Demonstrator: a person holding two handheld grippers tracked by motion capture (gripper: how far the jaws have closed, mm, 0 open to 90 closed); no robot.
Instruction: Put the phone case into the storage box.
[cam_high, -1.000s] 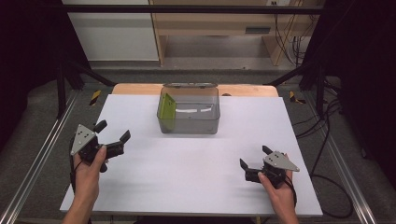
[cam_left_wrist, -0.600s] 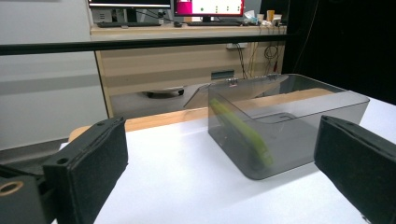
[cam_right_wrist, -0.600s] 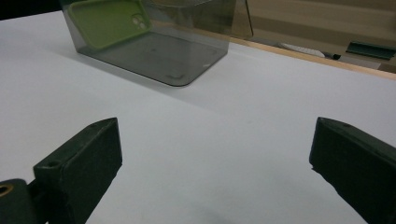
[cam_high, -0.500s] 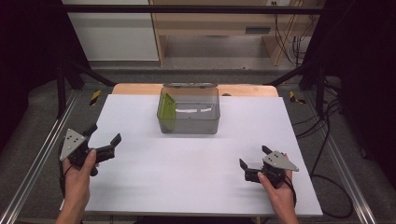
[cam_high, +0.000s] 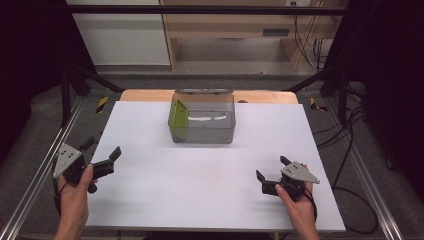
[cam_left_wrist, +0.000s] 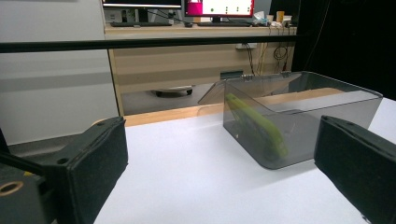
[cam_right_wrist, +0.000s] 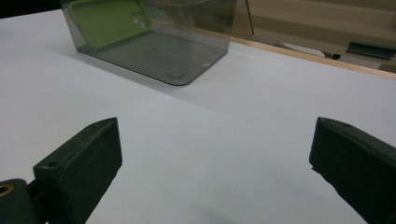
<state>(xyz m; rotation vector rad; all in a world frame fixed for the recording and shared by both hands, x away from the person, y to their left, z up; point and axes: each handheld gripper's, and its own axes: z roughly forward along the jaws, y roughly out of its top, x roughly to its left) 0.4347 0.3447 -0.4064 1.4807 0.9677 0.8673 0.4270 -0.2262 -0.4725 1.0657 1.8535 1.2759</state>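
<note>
White tabletop (cam_high: 200, 190) bare across the whole near half, free passage side to side. Sole obstacle: smoky transparent plastic box (cam_high: 203, 131) at 12 o'clock near the far edge, lid open rearward, green phone case (cam_high: 178, 120) leaning on its 9 o'clock wall. Top access open.

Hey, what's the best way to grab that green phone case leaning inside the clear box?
Grip the green phone case by its upper edge, coming straight down through the open top of the clear box. It leans on edge against the box's left wall, so the top rim is probably the only free part. One finger has to slip between case and wall, the other onto its inner face. Both grippers are open and far from it.
</note>
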